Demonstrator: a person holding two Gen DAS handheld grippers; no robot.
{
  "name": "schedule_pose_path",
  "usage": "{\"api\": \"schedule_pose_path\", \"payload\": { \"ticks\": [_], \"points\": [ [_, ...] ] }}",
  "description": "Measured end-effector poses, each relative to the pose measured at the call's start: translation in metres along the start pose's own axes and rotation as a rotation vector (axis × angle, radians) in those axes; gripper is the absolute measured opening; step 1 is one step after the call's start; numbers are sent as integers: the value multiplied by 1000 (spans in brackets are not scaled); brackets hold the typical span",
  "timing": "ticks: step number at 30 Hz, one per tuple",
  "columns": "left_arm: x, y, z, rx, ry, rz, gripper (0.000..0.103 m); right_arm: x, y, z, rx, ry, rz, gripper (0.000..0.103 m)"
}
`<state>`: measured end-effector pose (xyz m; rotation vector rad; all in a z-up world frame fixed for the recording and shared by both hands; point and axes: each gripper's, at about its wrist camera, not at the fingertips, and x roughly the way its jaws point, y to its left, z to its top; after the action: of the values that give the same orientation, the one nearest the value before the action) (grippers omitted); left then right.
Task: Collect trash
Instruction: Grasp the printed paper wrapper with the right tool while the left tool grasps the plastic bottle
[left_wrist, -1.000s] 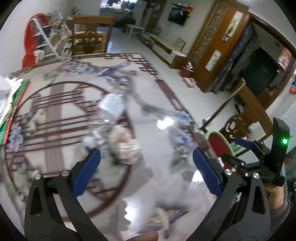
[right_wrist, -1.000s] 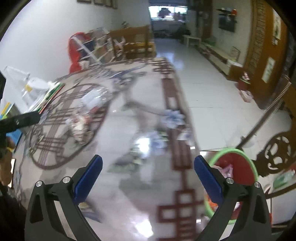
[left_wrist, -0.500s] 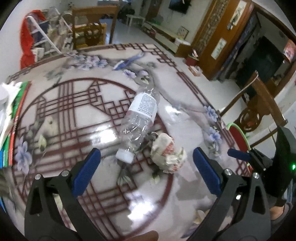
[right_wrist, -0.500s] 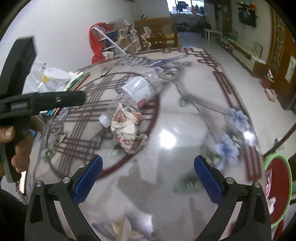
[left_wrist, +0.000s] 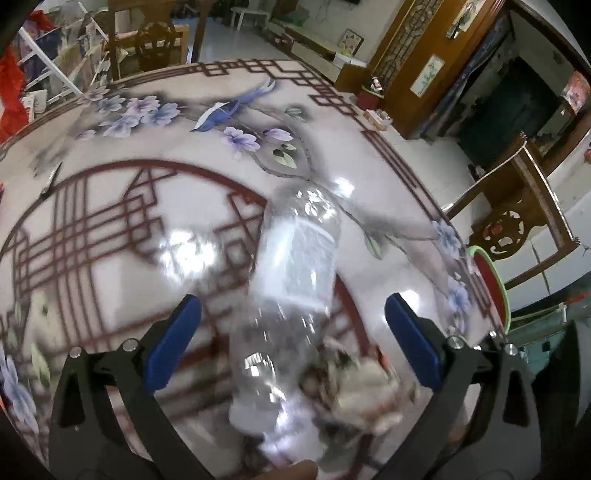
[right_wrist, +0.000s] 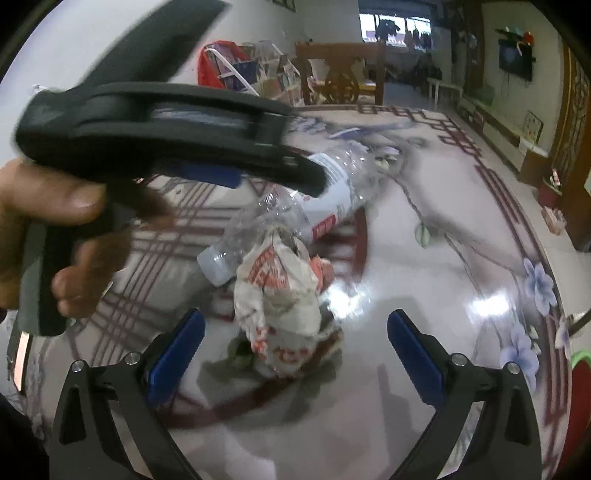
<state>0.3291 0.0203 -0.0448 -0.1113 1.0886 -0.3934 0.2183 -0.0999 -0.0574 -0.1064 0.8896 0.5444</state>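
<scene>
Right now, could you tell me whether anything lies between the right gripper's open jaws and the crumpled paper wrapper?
Nothing visible does. The right gripper is open, and the crumpled paper wrapper lies on the table just ahead of the jaws. The plastic bottle lies behind the wrapper, touching it.

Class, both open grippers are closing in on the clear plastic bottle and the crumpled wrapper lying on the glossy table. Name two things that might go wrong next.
1. The clear plastic bottle lies on its side on the glossy patterned table; a nudge may roll it away.
2. The crumpled red-and-white paper wrapper touches the bottle, so the left gripper and right gripper may collide.
</scene>
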Motion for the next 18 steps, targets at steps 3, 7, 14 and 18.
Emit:
{"api": "schedule_pose_path", "payload": {
  "ticks": [3, 7, 14, 18],
  "points": [
    [11, 2, 9, 14, 5, -5, 95, 9, -2, 1, 6, 1, 13, 95],
    [28, -4, 12, 89, 53, 22, 86, 16, -2, 3, -8, -2, 18, 86],
    [43, 1, 10, 105, 94, 33, 52, 27, 1, 2, -39, 27, 26, 54],
    [40, 3, 5, 104, 88, 20, 51, 24, 0, -2, -45, 16, 25, 43]
  ]
}}
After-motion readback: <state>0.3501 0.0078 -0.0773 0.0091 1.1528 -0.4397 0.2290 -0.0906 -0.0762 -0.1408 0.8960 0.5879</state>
